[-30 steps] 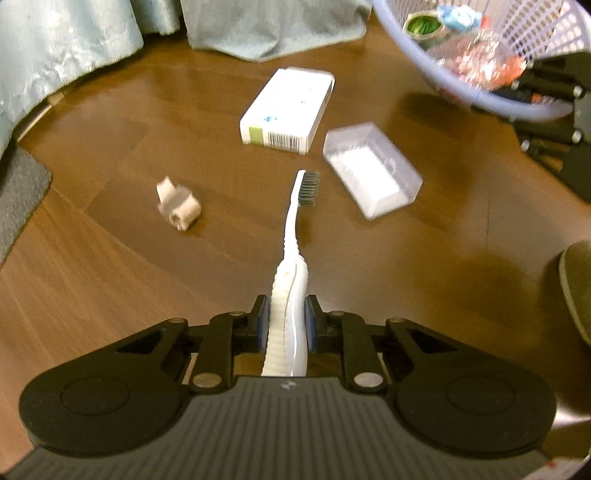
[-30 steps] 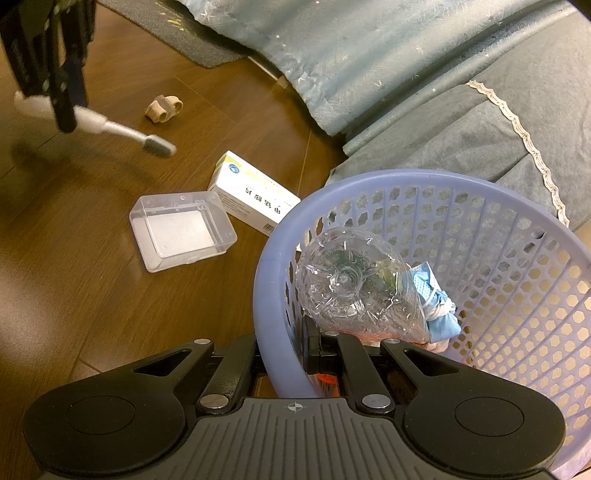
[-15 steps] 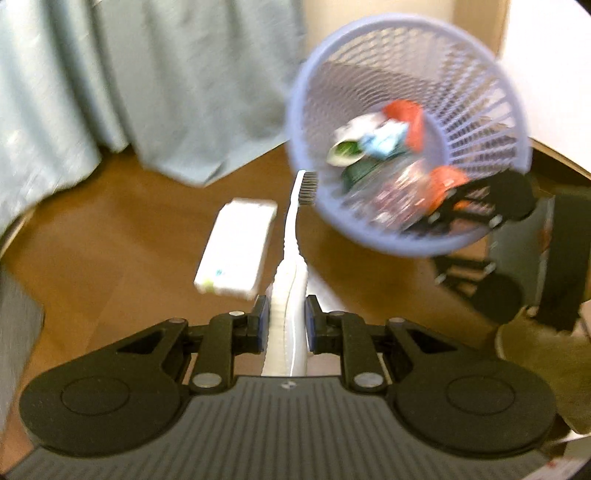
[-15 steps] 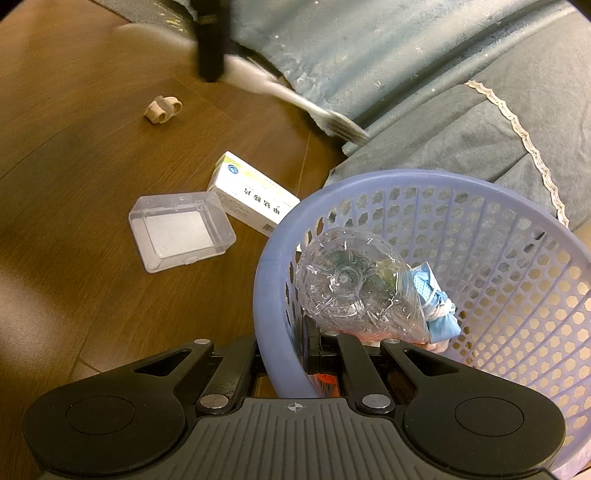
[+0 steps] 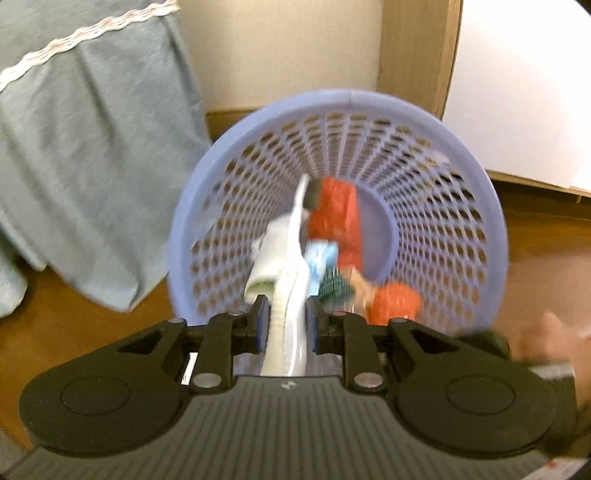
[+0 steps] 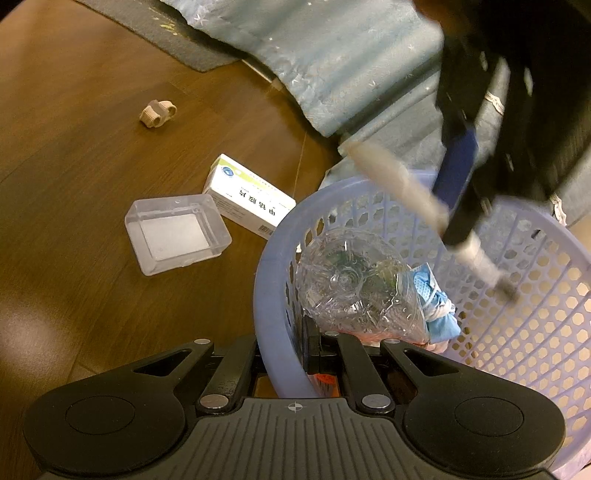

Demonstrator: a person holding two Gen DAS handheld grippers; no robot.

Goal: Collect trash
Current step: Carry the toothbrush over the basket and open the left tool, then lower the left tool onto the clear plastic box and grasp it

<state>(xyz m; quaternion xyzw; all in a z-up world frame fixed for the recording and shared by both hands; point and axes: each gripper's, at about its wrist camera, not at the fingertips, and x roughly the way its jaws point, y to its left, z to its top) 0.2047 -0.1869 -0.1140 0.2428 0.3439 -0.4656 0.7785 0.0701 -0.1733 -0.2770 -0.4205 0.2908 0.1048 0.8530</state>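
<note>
The white toothbrush [image 5: 291, 295], its dark bristled head blurred, points head-first into the lilac perforated basket [image 5: 476, 177], lying between the left gripper's [image 5: 285, 317] jaws, which have just been opening and now stand slightly off its ribbed handle. The right gripper [image 6: 291, 354] is clenched on the basket's near rim. Crumpled bottle [image 6: 354, 284], blue mask [image 6: 439, 314] and red wrappers [image 5: 336, 214] lie inside.

From my end it's a dark wood floor [image 6: 74, 184] with a few bits lying on it: a clear plastic case [image 6: 176, 234], a white medicine box [image 6: 249, 210] touching it, a small beige roll [image 6: 158, 113] well apart, plus a grey mat [image 6: 162, 33] at the far edge.
</note>
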